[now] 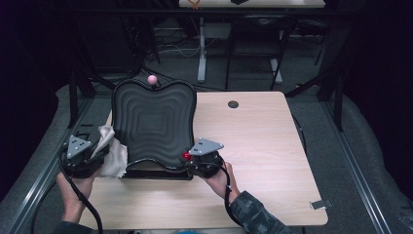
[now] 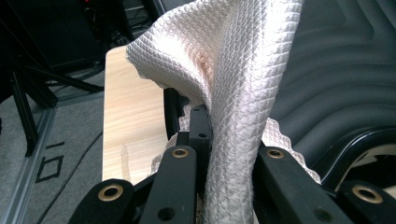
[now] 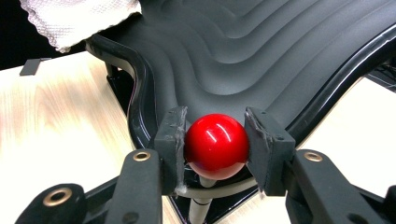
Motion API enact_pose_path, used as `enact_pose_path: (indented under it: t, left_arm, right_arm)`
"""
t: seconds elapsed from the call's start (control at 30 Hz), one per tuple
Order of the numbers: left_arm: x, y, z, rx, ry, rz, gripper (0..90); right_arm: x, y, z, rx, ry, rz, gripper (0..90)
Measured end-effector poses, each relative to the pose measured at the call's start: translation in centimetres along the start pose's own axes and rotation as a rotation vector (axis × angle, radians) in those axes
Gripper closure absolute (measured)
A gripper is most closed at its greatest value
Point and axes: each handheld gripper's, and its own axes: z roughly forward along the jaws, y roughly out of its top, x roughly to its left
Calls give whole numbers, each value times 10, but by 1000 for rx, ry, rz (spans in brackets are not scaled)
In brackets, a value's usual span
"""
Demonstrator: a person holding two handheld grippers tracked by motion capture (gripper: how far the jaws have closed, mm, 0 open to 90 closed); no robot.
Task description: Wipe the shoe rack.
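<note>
High view, desk (image 1: 272,161) of pale wood; black ridged panel (image 1: 155,124) propped near its left edge, tilted back on a dark base, probably so the face can be wiped. Left gripper (image 1: 95,155) at the panel's lower left edge, jaws pinched shut on a white waffle-weave cloth (image 1: 111,151), folds bunched upward between the pads (image 2: 198,126) to give a wad for rubbing; cloth touching the panel's rim. Right gripper (image 1: 195,158) at the lower right corner, jaws narrowed around a red ball knob (image 3: 216,145) on a thin stem, pads pressing both sides, seemingly to steady the panel while wiping proceeds. Pink ball knob (image 1: 152,79) at the top edge, untouched. Dark round grommet (image 1: 233,104) farther back on the desk, well apart.
</note>
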Motion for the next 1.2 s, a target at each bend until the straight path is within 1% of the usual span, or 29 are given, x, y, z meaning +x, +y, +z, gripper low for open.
enact_pose_path:
  t: [0.07, 0.13, 0.23, 0.3, 0.33, 0.37, 0.4, 0.43, 0.53, 0.6, 0.63, 0.67, 0.7, 0.73, 0.77, 0.8, 0.83, 0.87, 0.9, 0.93, 0.97, 1.0, 1.03, 1.07, 1.13, 1.2]
  left_arm:
    - [0, 0, 0, 2, -2, -4, 823]
    - [0, 1, -1, 9, 6, -7, 824]
    - [0, 1, -1, 11, 14, 0, 824]
    - [-2, 1, -2, 17, 24, 18, 824]
    - [-3, 2, -3, 25, 37, 36, 824]
    - [-3, 2, -3, 25, 37, 36, 824]
    - [-5, 2, -3, 27, 45, 50, 824]
    - [-5, 2, -3, 24, 49, 52, 825]
    - [-3, 2, -4, 20, 52, 41, 826]
    - [1, 1, -5, 15, 65, 22, 828]
    - [6, -1, -5, 20, 81, 9, 829]
    - [6, -1, -5, 20, 81, 9, 831]
    - [12, -4, -4, 50, 96, 1, 831]
    - [15, -7, -2, 67, 96, -6, 831]
    - [17, -10, 0, 76, 94, -16, 831]
    - [17, -10, 0, 76, 94, -16, 831]
    - [21, -11, 0, 73, 82, -37, 831]
    - [22, -11, -1, 58, 72, -54, 831]
    - [24, -8, -7, 12, 58, -82, 831]
    - [23, -6, -10, -12, 53, -90, 830]
    - [23, -6, -10, -12, 53, -90, 829]
    - [21, -3, -13, -40, 41, -98, 828]
    - [21, -3, -13, -40, 41, -98, 828]
    - [18, -1, -15, -54, 32, -99, 827]
    - [15, 0, -15, -57, 19, -97, 827]
    - [14, 1, -15, -60, 17, -96, 827]
  right_arm:
    - [0, 0, 0, -2, 4, -1, 596]
    - [0, 0, 0, 0, 2, -2, 596]
    - [0, 0, 0, 1, 2, -4, 596]
    - [0, 0, -1, 8, 2, -6, 596]
    - [0, 0, -1, 8, 2, -6, 596]
    - [0, 0, -1, 9, 2, -6, 596]
    - [0, 0, -1, 9, 2, -6, 596]
    - [0, 0, 0, 4, 3, -6, 596]
    - [-1, 0, 0, 4, 7, -5, 596]
    - [-1, 0, 0, 5, 8, -1, 596]
    - [-1, 0, 0, 4, 10, -1, 596]
    - [-1, 0, 0, 4, 10, 0, 596]
    - [-1, 0, -1, 5, 8, -1, 596]
    - [-1, 0, -1, 6, 5, 2, 596]
    - [-2, 0, -1, 9, 3, 1, 596]
    - [-2, 0, -1, 9, 3, 1, 596]
    - [-3, 0, -1, 7, 10, 1, 596]
    - [-3, -1, -1, 5, 13, 2, 596]
    - [-4, -1, -2, 5, 15, 2, 596]
    - [-4, -1, -2, 9, 16, 1, 596]
    - [-5, -1, -3, 12, 17, -3, 596]
    - [-5, -1, -4, 16, 16, 0, 596]
    - [-6, -1, -4, 16, 18, 3, 596]
    - [-6, -1, -5, 17, 21, 6, 596]
    - [-7, -2, -7, 21, 23, 8, 596]
    - [-7, -3, -10, 28, 21, 5, 596]
